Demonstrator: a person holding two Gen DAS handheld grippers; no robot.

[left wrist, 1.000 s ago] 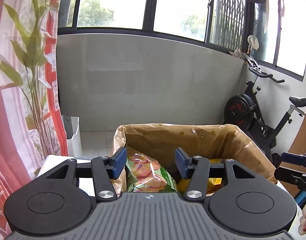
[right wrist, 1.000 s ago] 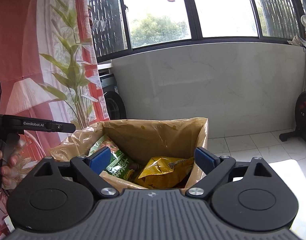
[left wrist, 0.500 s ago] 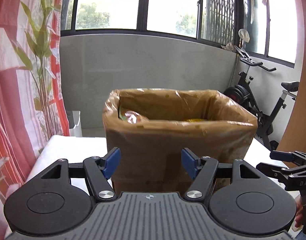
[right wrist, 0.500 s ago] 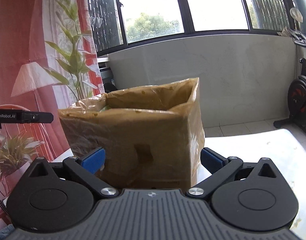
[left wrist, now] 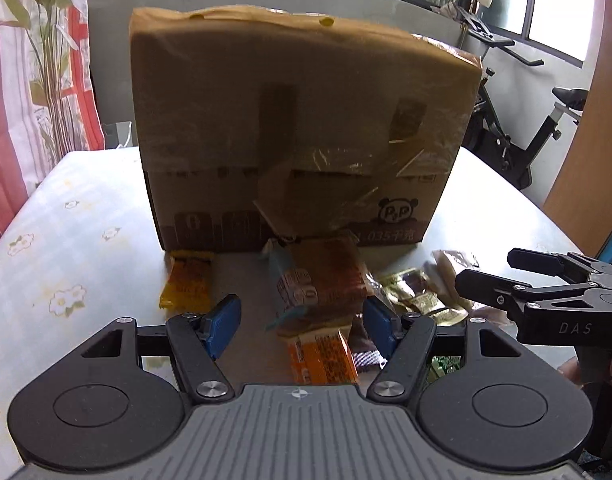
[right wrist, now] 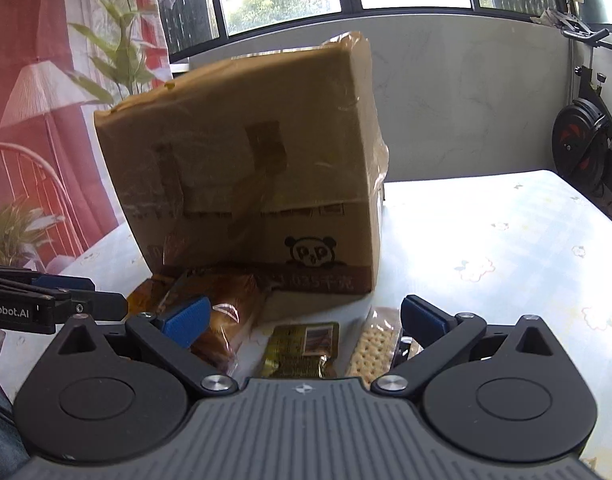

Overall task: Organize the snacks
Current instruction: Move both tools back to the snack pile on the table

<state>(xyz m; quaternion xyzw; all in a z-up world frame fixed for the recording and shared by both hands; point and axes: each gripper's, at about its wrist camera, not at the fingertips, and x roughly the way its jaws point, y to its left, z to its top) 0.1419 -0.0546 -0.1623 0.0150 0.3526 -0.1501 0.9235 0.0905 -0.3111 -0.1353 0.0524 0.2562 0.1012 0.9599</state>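
While both tongs, left (left wrist: 302, 328) and right (right wrist: 302, 322), gape wide and hold nothing, snack packets (left wrist: 326, 280) lie before the cardboard box (left wrist: 298, 132) on the bench (left wrist: 78, 240).

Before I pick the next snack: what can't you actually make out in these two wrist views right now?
- Inside of the cardboard box: hidden in both views by its near wall.
- Orange packet, left view: lower end hidden under the left tongs body.
- Cracker pack, right view: partly behind the right tongs.
- Print on the dark gold packet: too small to read.
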